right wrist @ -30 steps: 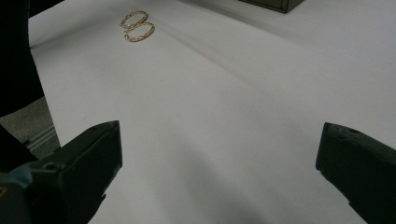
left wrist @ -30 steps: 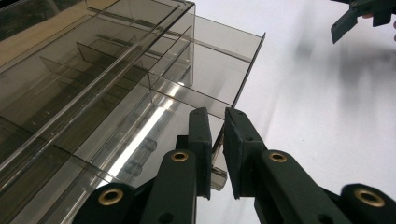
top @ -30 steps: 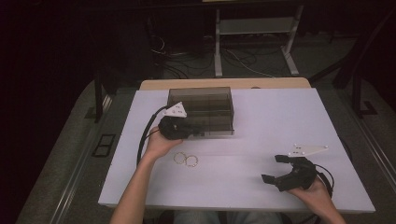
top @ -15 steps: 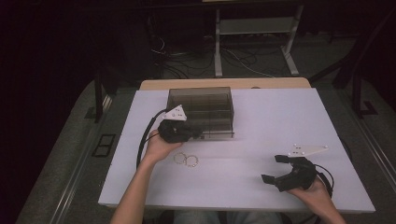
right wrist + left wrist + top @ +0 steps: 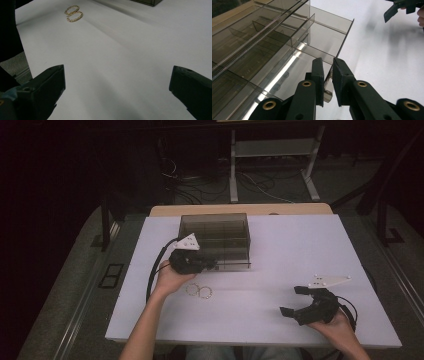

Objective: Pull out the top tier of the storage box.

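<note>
A smoked clear organiser box stands at the table's back middle, and its lowest drawer is pulled out toward me. My left gripper reaches the drawer's front panel. The jaws of that gripper stand narrowly apart around the panel's lower edge and have just been opening a little; the pads do not press on it. Two gold rings lie side by side just in front of the left hand, and those rings lie far ahead in the right gripper view. My right gripper rests at the front right, open wide and empty.
The white table top reaches the front edge close to both hands. Cables trail from each gripper. Beyond the table's far edge stand a wooden board and a white metal stand on a dark floor with wires.
</note>
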The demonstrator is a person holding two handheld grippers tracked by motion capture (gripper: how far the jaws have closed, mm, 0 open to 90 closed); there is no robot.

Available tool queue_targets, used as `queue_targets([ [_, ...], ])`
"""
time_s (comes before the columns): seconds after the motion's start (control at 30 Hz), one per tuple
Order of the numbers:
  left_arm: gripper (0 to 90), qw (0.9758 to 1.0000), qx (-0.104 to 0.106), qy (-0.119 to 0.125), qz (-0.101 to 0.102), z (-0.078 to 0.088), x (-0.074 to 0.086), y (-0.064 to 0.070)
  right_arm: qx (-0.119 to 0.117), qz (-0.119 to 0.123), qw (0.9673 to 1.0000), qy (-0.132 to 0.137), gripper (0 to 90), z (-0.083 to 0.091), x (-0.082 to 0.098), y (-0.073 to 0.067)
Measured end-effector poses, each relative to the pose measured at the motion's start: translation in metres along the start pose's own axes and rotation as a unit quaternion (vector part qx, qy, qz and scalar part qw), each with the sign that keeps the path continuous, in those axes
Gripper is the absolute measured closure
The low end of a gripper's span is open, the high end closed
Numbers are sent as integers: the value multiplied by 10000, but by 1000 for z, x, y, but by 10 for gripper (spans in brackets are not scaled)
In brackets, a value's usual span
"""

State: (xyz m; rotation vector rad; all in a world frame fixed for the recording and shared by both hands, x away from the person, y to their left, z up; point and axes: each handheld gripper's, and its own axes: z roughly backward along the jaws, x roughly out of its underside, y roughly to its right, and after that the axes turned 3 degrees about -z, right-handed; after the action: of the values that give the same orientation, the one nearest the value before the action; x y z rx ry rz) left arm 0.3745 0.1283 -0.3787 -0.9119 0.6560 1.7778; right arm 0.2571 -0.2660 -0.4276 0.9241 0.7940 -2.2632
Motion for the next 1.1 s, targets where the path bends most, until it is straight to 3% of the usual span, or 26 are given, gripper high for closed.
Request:
queue_targets([
  [0.23,763,10000,6,-30,14,2,-2,1,-1,-3,10000,3,0,0,0,0],
  [0.43,665,9998,2,147,120,9,-5,2,-11,-9,10000,-7,0,1,0,0],
  [0.77,612,9999,-72,85,110,31,-18,9,-5,-32,10000,31,0,2,0,0],
  [1.1,531,9992,-188,15,358,54,-16,19,-12,-75,9999,68,0,4,-1,0],
])
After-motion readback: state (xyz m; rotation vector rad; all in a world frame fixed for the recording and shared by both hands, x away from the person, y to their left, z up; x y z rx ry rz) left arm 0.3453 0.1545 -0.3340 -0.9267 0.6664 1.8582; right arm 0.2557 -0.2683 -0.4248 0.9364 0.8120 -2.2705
